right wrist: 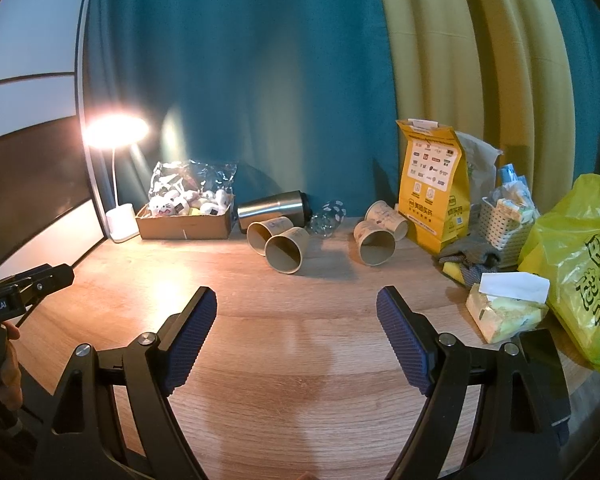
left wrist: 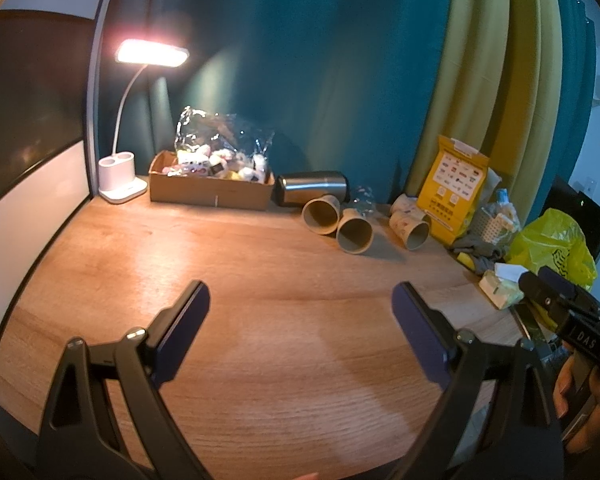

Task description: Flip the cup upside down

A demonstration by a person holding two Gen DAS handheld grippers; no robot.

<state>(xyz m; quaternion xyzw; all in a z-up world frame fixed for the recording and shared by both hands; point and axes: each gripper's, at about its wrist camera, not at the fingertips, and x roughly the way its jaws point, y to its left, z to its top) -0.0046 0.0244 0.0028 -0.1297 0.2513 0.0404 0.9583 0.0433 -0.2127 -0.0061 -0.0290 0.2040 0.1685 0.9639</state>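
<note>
Four tan paper cups lie on their sides toward the back of the wooden counter, mouths facing forward: a touching pair in the middle, the rear cup tucked behind the front cup, and a second pair off to the right, a near cup with another cup behind it. Just behind the middle pair a single steel tumbler lies on its side, with a crumpled clear plastic bottle beside it. One lit white desk lamp stands at the back left next to one cardboard box of wrapped sweets. The left gripper and the right gripper both hover above bare counter, well short of the cups, each with its jaws wide apart and nothing between them. The right wrist view shows all four cups plainly, plus one yellow printed paper bag, one tissue pack and one yellow plastic bag; in the left wrist view the farthest cup is hard to make out, though that view shows the lamp's head more cleanly.
</note>
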